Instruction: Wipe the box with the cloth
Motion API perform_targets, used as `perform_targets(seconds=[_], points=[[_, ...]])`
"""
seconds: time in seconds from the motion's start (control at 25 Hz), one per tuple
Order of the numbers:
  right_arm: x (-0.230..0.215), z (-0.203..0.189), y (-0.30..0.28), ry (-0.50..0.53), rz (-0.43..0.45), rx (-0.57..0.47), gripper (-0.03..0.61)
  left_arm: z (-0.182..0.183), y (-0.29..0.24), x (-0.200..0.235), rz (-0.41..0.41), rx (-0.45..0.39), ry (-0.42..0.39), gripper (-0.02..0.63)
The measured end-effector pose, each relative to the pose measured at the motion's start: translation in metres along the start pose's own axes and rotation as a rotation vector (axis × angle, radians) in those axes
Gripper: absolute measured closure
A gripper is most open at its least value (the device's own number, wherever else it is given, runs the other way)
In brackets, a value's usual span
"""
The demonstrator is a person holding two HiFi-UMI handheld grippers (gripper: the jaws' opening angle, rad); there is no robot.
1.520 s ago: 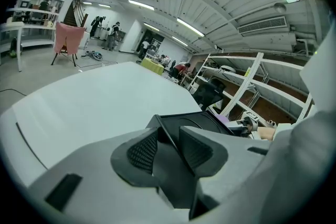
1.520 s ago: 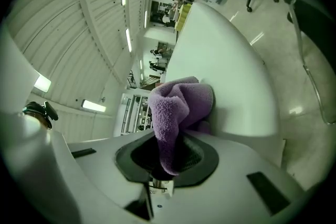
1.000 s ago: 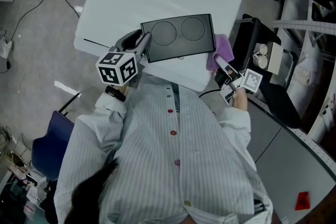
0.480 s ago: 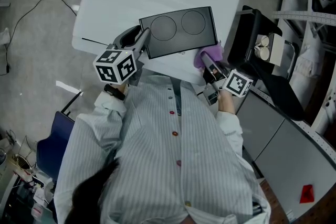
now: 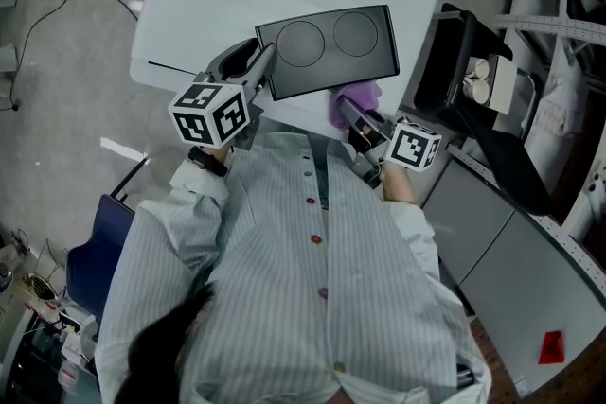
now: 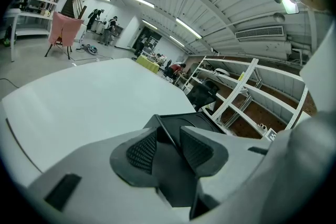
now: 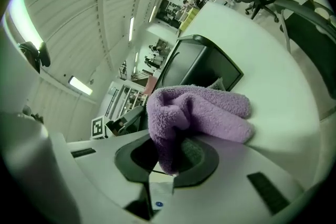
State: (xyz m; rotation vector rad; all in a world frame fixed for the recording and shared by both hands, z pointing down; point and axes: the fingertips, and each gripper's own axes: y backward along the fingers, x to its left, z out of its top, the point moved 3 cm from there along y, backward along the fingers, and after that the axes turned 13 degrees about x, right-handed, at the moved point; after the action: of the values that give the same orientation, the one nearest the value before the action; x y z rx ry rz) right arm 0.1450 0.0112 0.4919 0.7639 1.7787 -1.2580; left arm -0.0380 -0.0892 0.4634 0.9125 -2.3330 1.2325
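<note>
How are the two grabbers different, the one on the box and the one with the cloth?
The left gripper pinches the thin edge of the hard black box; the right gripper pinches the soft purple cloth. The left gripper sits at the box's left end, while the right gripper sits by its near edge. Both are closed on something, and both carry a marker cube.

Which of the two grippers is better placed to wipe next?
The right gripper: shut on the purple cloth beside the black box's near edge. The left gripper grips the box's corner, likely steadying it.
</note>
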Motion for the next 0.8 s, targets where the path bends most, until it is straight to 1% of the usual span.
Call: perform_targets(seconds=[0.16, 0.28, 0.44, 0.8], points=[[0.008, -0.014, -0.013, 0.054, -0.017, 0.105, 0.529, 0.0, 0.0, 0.001, -0.006, -0.001, 0.003, 0.494], [0.015, -0.02, -0.027, 0.087, -0.015, 0.161, 0.529, 0.0, 0.0, 0.001, -0.011, -0.004, 0.008, 0.494], [0.028, -0.026, -0.05, 0.11, 0.023, 0.224, 0.529, 0.0, 0.002, -0.001, -0.016, -0.006, 0.012, 0.494], [0.058, -0.059, -0.106, 0.205, 0.12, 0.451, 0.529, 0.0, 0.002, 0.0, -0.016, -0.009, 0.013, 0.494]])
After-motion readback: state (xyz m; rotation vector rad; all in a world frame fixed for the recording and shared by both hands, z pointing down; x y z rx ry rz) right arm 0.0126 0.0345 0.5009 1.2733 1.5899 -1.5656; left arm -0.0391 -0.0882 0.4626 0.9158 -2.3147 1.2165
